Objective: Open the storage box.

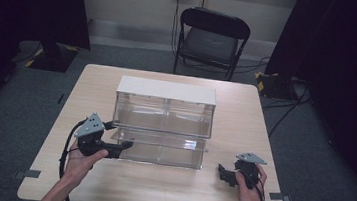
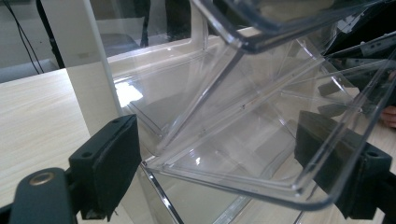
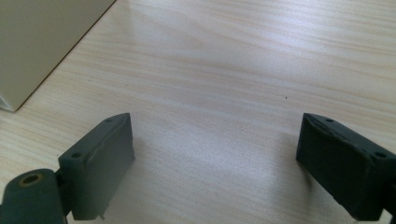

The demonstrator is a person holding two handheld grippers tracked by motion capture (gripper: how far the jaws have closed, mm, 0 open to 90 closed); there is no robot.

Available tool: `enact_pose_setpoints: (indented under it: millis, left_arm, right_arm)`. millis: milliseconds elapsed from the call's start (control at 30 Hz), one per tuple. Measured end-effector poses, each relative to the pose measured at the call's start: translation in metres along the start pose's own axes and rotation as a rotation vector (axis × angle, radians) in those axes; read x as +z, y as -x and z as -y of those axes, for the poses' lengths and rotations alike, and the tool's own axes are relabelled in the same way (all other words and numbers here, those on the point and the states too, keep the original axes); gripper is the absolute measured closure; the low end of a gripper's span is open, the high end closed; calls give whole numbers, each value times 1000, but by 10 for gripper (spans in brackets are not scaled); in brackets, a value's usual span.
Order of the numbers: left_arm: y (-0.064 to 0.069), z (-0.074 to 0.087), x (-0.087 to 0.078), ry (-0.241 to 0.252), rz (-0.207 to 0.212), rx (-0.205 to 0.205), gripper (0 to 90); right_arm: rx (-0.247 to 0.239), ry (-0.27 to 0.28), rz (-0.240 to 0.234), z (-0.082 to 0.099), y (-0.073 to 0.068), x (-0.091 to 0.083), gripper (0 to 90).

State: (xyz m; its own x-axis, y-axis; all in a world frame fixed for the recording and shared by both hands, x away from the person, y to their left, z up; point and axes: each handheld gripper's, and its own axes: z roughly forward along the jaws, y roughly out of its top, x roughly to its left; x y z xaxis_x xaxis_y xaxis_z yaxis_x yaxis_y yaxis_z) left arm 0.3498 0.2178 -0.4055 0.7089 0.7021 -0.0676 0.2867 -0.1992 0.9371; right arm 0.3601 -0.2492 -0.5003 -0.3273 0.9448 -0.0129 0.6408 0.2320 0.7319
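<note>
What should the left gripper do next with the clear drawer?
Probably close on the drawer's front edge. The left gripper has its jaws open on either side of the clear drawer, whose rounded rim lies between the pads without being pressed. The drawer is already partly out of the box, so a firm grip likely comes before pulling more.

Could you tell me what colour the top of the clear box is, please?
White top, seen best in the high view.
</note>
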Motion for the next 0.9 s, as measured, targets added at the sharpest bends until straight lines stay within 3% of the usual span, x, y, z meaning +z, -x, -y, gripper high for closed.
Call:
enact_pose_setpoints:
  millis: [900]
  left_arm:
    - [0, -12, -3, 24, -6, -1, 111]
  right_arm:
    - [0, 0, 0, 0, 0, 0, 103]
